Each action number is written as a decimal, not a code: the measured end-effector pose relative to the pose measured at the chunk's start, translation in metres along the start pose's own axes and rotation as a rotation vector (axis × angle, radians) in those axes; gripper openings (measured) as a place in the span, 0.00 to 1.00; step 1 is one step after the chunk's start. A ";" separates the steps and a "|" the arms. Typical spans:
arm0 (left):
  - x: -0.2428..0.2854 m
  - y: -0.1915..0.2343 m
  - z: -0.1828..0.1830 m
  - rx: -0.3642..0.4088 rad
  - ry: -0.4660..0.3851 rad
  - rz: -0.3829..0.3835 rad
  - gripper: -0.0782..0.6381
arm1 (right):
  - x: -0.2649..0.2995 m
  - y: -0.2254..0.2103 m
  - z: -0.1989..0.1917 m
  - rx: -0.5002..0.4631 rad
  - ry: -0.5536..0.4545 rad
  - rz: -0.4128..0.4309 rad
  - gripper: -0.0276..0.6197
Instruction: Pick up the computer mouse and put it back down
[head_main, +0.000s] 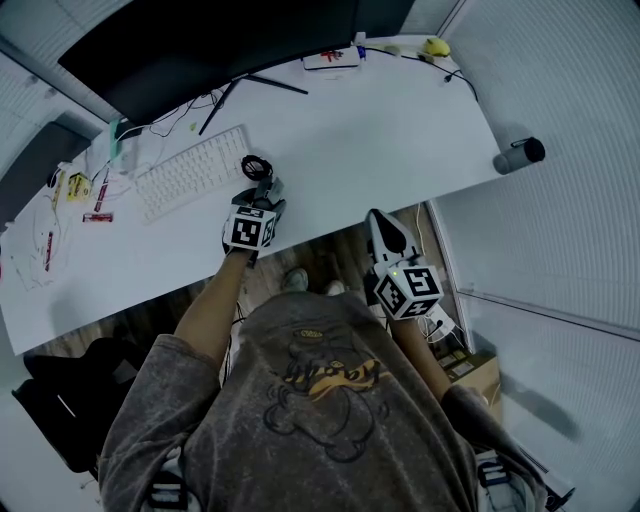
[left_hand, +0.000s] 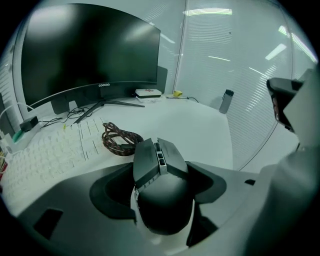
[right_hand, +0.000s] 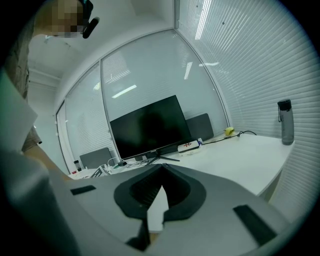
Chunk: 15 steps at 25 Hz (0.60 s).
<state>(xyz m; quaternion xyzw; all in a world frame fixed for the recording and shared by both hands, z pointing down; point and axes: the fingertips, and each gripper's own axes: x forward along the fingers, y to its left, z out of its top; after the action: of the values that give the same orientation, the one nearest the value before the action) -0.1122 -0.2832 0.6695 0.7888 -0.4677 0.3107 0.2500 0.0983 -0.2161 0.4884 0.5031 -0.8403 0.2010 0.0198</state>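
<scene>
The dark grey computer mouse (left_hand: 162, 187) sits between the jaws of my left gripper (left_hand: 161, 167), which is shut on its sides. In the head view the left gripper (head_main: 266, 194) holds the mouse (head_main: 272, 185) over the white desk (head_main: 380, 130), just right of the keyboard. Whether the mouse touches the desk I cannot tell. Its braided cable (left_hand: 119, 140) lies coiled just beyond it. My right gripper (head_main: 381, 220) hangs off the desk's front edge, shut with nothing in it; its jaws (right_hand: 161, 169) meet at the tips.
A white keyboard (head_main: 193, 171) lies left of the mouse. A curved black monitor (left_hand: 85, 50) stands at the back, with a white box (left_hand: 148, 93) by its stand. A grey bottle (left_hand: 226, 101) stands at the desk's right end. Cables and small items (head_main: 80, 190) clutter the left.
</scene>
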 end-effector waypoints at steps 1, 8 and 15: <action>0.003 0.000 -0.002 0.002 0.010 0.001 0.55 | 0.001 -0.002 0.000 0.002 0.002 -0.002 0.05; 0.015 -0.001 -0.008 0.009 0.056 0.011 0.55 | 0.007 -0.017 0.007 0.011 -0.001 -0.016 0.05; 0.018 -0.002 -0.009 0.020 0.059 0.042 0.55 | 0.008 -0.029 0.009 0.021 0.003 -0.024 0.05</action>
<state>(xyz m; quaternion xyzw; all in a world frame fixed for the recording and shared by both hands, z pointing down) -0.1064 -0.2871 0.6889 0.7719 -0.4735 0.3436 0.2490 0.1205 -0.2375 0.4916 0.5129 -0.8320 0.2104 0.0182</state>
